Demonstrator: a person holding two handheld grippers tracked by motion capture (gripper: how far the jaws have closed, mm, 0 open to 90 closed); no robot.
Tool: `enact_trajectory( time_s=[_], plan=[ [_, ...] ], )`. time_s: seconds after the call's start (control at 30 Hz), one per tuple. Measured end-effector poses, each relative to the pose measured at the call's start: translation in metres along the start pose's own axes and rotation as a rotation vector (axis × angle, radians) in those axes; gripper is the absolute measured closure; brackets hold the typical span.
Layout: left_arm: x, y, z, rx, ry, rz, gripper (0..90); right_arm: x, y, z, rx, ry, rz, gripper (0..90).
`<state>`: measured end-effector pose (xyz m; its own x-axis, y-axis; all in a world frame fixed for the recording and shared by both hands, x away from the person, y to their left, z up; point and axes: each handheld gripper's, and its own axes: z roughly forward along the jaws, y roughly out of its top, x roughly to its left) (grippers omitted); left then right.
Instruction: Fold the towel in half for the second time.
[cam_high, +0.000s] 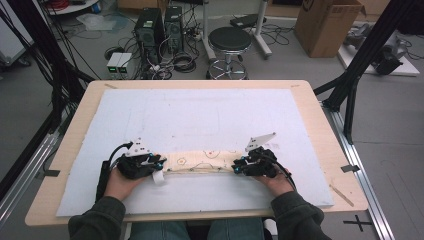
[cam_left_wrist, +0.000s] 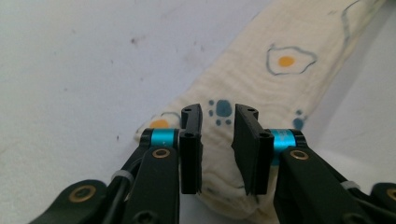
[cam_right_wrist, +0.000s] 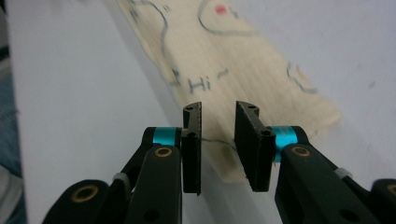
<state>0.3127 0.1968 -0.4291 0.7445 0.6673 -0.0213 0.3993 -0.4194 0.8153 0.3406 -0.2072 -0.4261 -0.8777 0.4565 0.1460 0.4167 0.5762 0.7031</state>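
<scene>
The folded cream cloth (cam_high: 202, 162) lies as a long strip near the worktop's (cam_high: 320, 107) near edge, on a white mat (cam_high: 200, 115). The left tongs (cam_left_wrist: 217, 140) and right tongs (cam_right_wrist: 218, 140) stand spread over its two ends, pinching nothing. Likely next: another fold; open mat lies beyond.

black grippers (cam_high: 161, 163), teal collars, brass screws, dark sleeves (cam_high: 97, 220)
</scene>
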Motion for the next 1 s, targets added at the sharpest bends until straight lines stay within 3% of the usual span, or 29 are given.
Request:
enact_trajectory(
  time_s=[0.13,0.27,0.37,0.5,0.73,0.87,1.0],
  plan=[
    [-0.003,0.008,-0.002,-0.07,-0.051,-0.005,65.4,0.002,0.018,-0.004,-0.061,-0.01,-0.02,65.3],
    [-0.006,0.008,0.007,-0.02,-0.06,0.028,61.7,0.0,0.036,0.011,-0.052,-0.02,-0.035,57.3],
    [-0.003,0.005,0.011,0.022,-0.056,0.024,59.7,0.0,0.041,0.026,-0.021,-0.032,-0.058,53.8],
    [0.002,0.0,0.014,0.046,-0.053,0.004,58.7,-0.001,0.039,0.036,0.044,-0.04,-0.07,50.7],
    [0.004,-0.002,0.016,0.063,-0.054,0.003,56.7,-0.007,0.024,0.028,0.06,-0.067,-0.056,46.8],
    [0.004,-0.003,0.017,0.066,-0.05,0.007,56.3,-0.009,0.013,0.021,0.042,-0.066,-0.047,46.1],
    [0.004,-0.003,0.016,0.068,-0.047,0.012,56.3,-0.008,0.009,0.018,0.04,-0.08,-0.074,45.6]
  ],
)
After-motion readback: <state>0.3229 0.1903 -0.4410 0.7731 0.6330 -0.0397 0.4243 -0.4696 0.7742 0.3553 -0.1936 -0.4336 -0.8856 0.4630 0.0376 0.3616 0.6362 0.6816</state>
